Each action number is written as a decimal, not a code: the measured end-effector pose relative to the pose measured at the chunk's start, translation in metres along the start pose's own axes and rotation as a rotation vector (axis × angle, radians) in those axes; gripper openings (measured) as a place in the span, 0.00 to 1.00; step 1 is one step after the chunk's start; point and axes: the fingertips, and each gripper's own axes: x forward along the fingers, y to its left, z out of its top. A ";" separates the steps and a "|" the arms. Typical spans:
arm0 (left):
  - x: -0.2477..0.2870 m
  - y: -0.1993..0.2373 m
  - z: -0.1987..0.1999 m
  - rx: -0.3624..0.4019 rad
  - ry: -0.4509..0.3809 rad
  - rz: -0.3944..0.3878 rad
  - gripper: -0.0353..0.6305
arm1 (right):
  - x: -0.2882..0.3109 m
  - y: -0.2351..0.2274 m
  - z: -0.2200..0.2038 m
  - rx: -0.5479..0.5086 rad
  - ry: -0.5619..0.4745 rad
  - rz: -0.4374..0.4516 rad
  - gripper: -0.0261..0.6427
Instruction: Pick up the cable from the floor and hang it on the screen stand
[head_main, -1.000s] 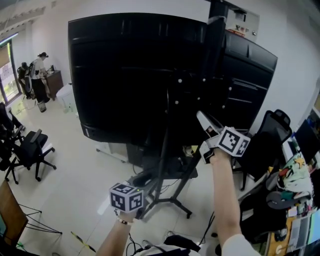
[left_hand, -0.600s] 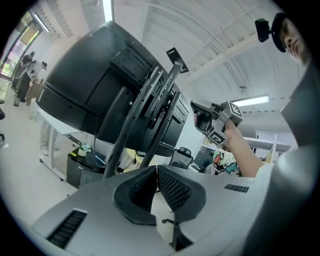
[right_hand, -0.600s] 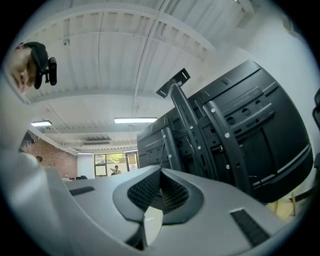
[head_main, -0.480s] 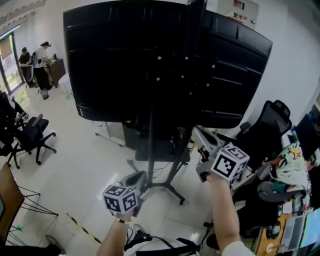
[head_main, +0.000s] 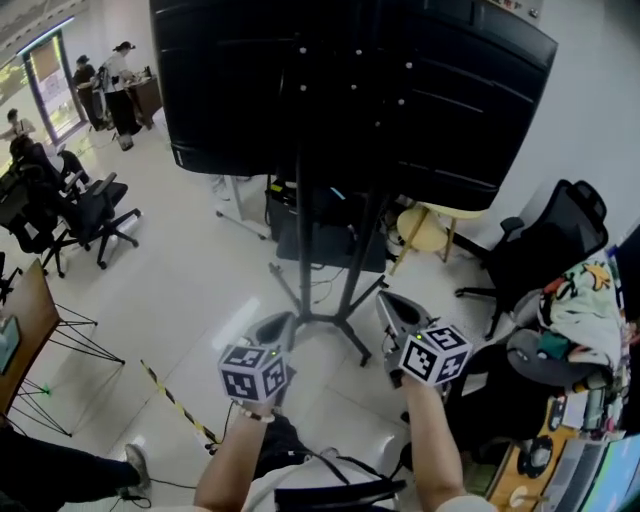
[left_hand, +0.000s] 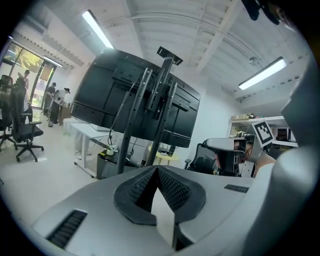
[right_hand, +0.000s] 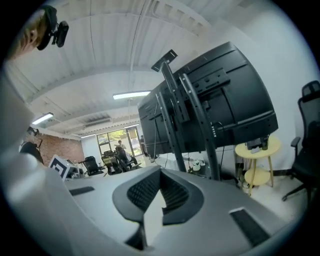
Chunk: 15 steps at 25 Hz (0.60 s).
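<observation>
The screen stand (head_main: 300, 250) carries a big black screen (head_main: 350, 90), seen from behind; its legs spread on the pale floor. A thin dark cable (left_hand: 121, 111) hangs down along the stand's posts in the left gripper view. My left gripper (head_main: 272, 330) and right gripper (head_main: 388, 306) are held low in front of the stand's base, apart from it. Both are shut with nothing between the pads. In the left gripper view the left gripper (left_hand: 155, 171) points at the stand (left_hand: 160, 100). The right gripper (right_hand: 161, 173) likewise faces the stand (right_hand: 192, 115).
A round yellow side table (head_main: 425, 230) stands behind the stand at right, beside a black office chair (head_main: 545, 235). More office chairs (head_main: 85, 205) and several people (head_main: 120, 75) are at far left. Black-yellow tape (head_main: 175, 400) lies on the floor, with loose cables by my feet.
The right gripper has come down from the back of the screen to waist height. The left gripper stayed low. The head view has tilted down toward the stand's base.
</observation>
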 end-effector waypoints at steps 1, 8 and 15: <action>-0.006 -0.011 -0.009 0.001 0.006 0.008 0.06 | -0.010 0.000 -0.012 0.005 0.013 0.005 0.05; -0.057 -0.063 -0.055 0.016 0.041 0.061 0.06 | -0.067 0.024 -0.067 -0.007 0.072 0.054 0.05; -0.094 -0.077 -0.075 0.001 0.042 0.064 0.06 | -0.101 0.046 -0.111 0.048 0.096 0.044 0.05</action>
